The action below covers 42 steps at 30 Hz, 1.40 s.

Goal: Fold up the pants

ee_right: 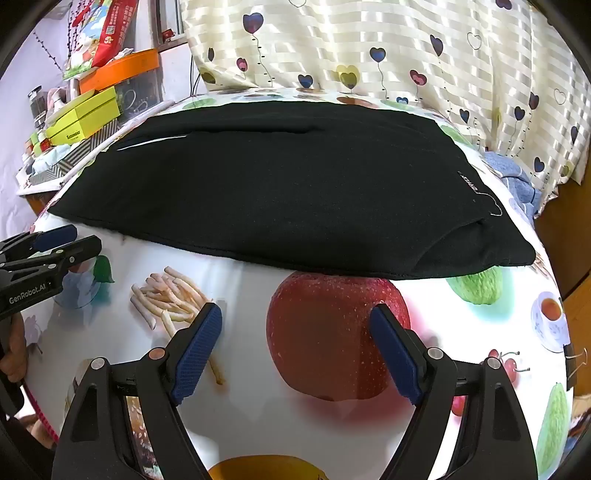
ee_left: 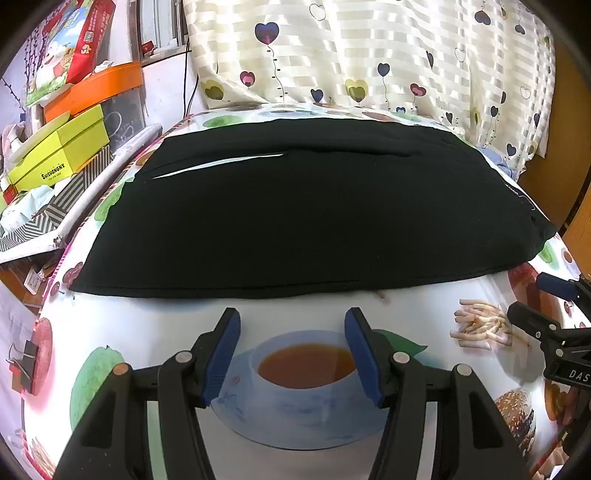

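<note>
Black pants lie flat on the desk, already doubled into a wide slab that runs side to side across the far half of the surface. A thin white line shows along a seam near the upper left of the cloth. On the right end, small white lettering and a stitched outline sit close to the edge, and the layers there gape a little at the corner.

The desk is covered by a printed cloth: teacup, fries, red apple, green fruit, burger.

Left claw: fingers spread wide, nothing between the blue pads. It hovers over the printed teacup, short of the near hem of the pants, not touching the fabric.

Right claw: also spread apart and empty, blue pads either side of the printed red apple. It sits near the pants' near edge, apart from it.

Each claw appears at the margin of the other's view: the right one at the right edge of the left wrist view, the left one at the left edge of the right wrist view.

Behind the desk hangs a striped curtain with heart balloons. To the left, a pile of boxes: a yellow box, an orange lid, a red carton. A binder clip grips the cloth at the desk's left edge. A blue towel lies beyond the right end of the pants.
</note>
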Each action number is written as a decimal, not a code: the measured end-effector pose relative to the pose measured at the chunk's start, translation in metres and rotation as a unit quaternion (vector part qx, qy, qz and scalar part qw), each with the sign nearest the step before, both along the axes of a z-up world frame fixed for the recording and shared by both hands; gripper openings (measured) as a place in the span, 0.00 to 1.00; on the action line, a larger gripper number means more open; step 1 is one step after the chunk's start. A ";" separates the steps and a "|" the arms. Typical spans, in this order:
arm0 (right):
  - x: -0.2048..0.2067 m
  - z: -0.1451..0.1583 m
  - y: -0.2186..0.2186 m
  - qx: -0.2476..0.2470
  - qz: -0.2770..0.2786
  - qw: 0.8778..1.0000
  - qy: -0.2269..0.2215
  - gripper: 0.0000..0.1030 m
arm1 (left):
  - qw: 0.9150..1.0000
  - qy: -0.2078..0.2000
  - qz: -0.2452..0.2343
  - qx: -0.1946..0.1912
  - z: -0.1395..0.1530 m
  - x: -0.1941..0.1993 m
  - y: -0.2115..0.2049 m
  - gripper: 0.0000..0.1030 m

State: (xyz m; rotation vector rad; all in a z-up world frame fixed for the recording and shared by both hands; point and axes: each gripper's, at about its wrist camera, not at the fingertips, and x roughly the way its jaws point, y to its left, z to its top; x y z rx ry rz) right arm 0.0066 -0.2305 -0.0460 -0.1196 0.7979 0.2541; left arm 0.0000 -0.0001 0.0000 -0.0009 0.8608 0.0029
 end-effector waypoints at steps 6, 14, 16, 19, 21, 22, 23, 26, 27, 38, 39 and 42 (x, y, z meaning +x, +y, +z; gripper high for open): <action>0.000 0.000 0.000 -0.001 0.000 1.000 0.001 0.80 | 1.000 -0.001 0.000 -0.001 0.000 0.000 0.000 0.59; 0.000 -0.001 0.000 -0.001 0.000 1.000 0.001 0.80 | 1.000 -0.001 0.002 0.000 0.000 0.000 -0.001 0.60; 0.000 -0.001 0.000 -0.001 0.000 1.000 0.001 0.80 | 1.000 -0.001 0.002 0.002 0.001 0.000 0.001 0.60; 0.000 -0.001 0.000 -0.001 0.000 1.000 0.001 0.80 | 1.000 -0.001 0.003 0.002 0.002 0.001 0.004 0.60; 0.000 -0.001 0.000 -0.001 0.000 1.000 0.001 0.80 | 1.000 -0.002 0.003 0.002 0.002 0.001 0.004 0.60; 0.000 -0.001 0.000 -0.001 0.000 1.000 0.001 0.80 | 1.000 -0.002 0.003 0.002 0.001 0.001 0.005 0.60; 0.000 -0.001 0.000 -0.001 0.000 1.000 0.001 0.80 | 1.000 -0.002 0.003 0.002 0.001 0.001 0.005 0.60; 0.000 0.000 0.000 -0.001 0.000 1.000 0.001 0.80 | 1.000 -0.002 0.004 0.003 0.001 0.002 0.005 0.61; 0.000 0.000 0.000 -0.001 0.000 1.000 0.001 0.80 | 1.000 -0.001 0.005 0.002 0.001 0.002 0.005 0.61; 0.001 0.000 0.000 -0.001 0.000 1.000 0.001 0.80 | 1.000 -0.003 0.006 0.004 0.001 0.002 0.004 0.61; 0.001 0.000 0.000 -0.001 0.000 1.000 0.001 0.80 | 1.000 -0.003 0.006 0.005 0.001 0.002 0.005 0.61; 0.001 0.000 0.000 -0.001 0.000 1.000 0.001 0.80 | 1.000 -0.003 0.006 0.004 0.001 0.002 0.005 0.61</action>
